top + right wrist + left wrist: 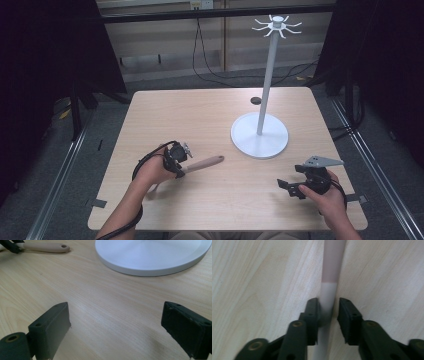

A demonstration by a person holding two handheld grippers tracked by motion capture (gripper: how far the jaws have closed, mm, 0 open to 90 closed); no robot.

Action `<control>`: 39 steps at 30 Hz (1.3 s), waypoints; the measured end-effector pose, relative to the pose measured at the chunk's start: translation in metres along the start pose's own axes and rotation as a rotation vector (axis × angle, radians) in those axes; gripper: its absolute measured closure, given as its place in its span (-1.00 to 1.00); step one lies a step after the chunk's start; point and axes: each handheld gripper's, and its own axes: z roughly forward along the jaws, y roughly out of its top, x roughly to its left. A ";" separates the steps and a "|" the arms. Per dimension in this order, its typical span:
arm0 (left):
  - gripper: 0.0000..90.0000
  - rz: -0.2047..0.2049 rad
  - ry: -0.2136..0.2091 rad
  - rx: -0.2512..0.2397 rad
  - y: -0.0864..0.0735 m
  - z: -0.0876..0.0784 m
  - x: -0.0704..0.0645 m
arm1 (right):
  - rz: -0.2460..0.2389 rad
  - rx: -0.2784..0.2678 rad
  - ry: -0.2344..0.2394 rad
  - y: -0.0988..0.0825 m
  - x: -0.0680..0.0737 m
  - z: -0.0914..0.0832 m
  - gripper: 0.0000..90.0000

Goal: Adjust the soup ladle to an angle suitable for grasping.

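High view, read from the left: found the left claw point(181, 171) low on the worktop point(200, 115), clenched on a utensil point(205, 163) that lay flat on the wood, its pale pink handle pointing right toward the stand point(260, 136). Confirmed this in the left gripper view: left claw point(329, 302) with its jaws drawn in on either side of the white neck of the utensil point(328, 290), one pad pressed against it and the other at most a hair off.

Judged the step in hand as the pick-up: grip made, lift not yet begun.

Further right, saw the white stand upright on its round base, well apart from the utensil, with a ring of hooks point(276, 26) at the top of the pole. Noted in the right gripper view a hole point(64, 246) at the handle's end.

At the far right, found the right claw point(292, 177) released and holding nothing, just above bare wood; same in its own view, right claw point(116, 315) with jaws wide apart.

Reckoned the next move to call for a clean lift, a carry up to the hooks, and the hole steered onto one prong.
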 end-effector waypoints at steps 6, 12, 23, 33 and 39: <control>0.73 0.023 -0.002 -0.003 -0.001 0.000 0.002 | 0.001 0.001 -0.004 -0.001 -0.001 -0.001 -0.82; 0.76 -0.036 -0.047 -0.069 -0.005 -0.011 0.006 | 0.006 -0.002 -0.008 -0.002 -0.002 -0.001 -0.82; 0.76 -0.127 -0.082 -0.332 -0.013 -0.047 0.006 | 0.008 -0.011 0.002 0.000 0.002 0.000 -0.82; 0.75 -0.178 -0.078 -0.480 -0.012 -0.058 -0.002 | 0.005 -0.065 0.010 0.011 0.010 0.003 -0.85; 0.75 -0.179 -0.069 -0.538 -0.007 -0.063 -0.007 | 0.011 -0.093 0.003 0.023 0.020 0.007 -0.85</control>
